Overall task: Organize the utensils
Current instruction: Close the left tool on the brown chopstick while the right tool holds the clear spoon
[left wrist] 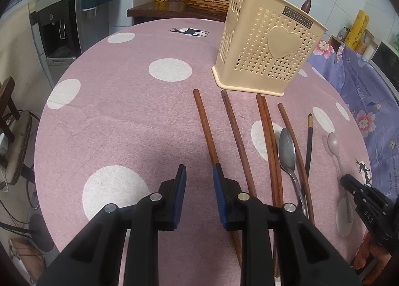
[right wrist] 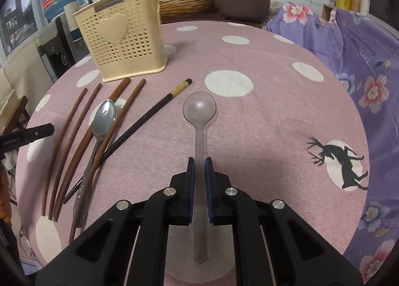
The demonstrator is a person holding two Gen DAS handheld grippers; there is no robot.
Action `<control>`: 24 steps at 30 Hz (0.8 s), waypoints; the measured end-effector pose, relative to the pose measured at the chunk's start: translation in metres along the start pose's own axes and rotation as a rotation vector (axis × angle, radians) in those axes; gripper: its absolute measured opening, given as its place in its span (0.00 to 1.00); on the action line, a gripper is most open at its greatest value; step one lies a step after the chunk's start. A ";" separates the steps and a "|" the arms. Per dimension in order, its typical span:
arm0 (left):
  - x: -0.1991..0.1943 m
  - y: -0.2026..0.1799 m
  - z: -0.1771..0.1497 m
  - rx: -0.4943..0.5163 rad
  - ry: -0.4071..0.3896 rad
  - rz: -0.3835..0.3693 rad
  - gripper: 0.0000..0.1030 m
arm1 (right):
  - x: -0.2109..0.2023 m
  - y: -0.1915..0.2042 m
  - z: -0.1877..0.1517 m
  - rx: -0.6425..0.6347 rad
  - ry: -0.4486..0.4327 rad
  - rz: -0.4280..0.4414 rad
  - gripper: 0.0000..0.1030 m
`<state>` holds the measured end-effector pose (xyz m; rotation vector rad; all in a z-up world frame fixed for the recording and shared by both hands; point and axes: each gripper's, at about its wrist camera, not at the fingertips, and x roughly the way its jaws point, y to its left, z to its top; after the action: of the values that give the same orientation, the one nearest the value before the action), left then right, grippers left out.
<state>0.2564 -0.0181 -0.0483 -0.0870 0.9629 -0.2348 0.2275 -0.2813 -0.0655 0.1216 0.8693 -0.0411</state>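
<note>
One cream perforated utensil holder (right wrist: pixel 124 34) is standing upright at the far side of the tabletop (right wrist: pixel 261 121); a dark brown wooden handle tip (left wrist: pixel 307 4) is showing above its rim, and the rest of its contents cannot be seen. Five brown wooden chopsticks (left wrist: pixel 233 121) are lying side by side in front of the holder, their far ends near its base, with two of them touching along their length. One black chopstick (right wrist: pixel 149 116) with a yellow band is lying slantwise beside them, its lower part passing under the wooden ones. One metal spoon (right wrist: pixel 103 116) is resting among the chopsticks, bowl toward the holder. One translucent plastic spoon (right wrist: pixel 200 111) is lying apart from the group, toward the deer print (right wrist: pixel 341 161) on the pink spotted cloth. The right gripper (right wrist: pixel 199 163) is holding this spoon by its handle, jaws closed narrowly upon it. The left gripper (left wrist: pixel 199 173) is hovering over the tabletop with jaws partly apart and nothing between them, its right finger (left wrist: pixel 218 176) overlapping the leftmost chopstick. A purple floral cloth (right wrist: pixel 361 66) is bordering the tabletop beyond the plastic spoon.
</note>
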 end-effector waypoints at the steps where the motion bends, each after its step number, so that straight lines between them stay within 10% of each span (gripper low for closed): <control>1: 0.000 -0.001 0.000 0.003 -0.001 -0.001 0.23 | 0.002 -0.001 0.000 0.001 0.006 0.007 0.09; 7: 0.002 -0.003 0.002 0.008 -0.003 0.001 0.23 | 0.003 -0.001 0.004 -0.009 0.009 0.006 0.14; 11: -0.001 -0.002 0.004 0.001 -0.018 0.000 0.32 | 0.000 0.000 0.014 -0.016 -0.008 0.007 0.40; 24: -0.006 0.001 0.009 -0.004 -0.036 0.003 0.35 | 0.044 0.005 0.052 -0.047 0.067 -0.001 0.41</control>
<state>0.2607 -0.0160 -0.0391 -0.0928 0.9272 -0.2280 0.2957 -0.2819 -0.0649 0.0791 0.9363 -0.0174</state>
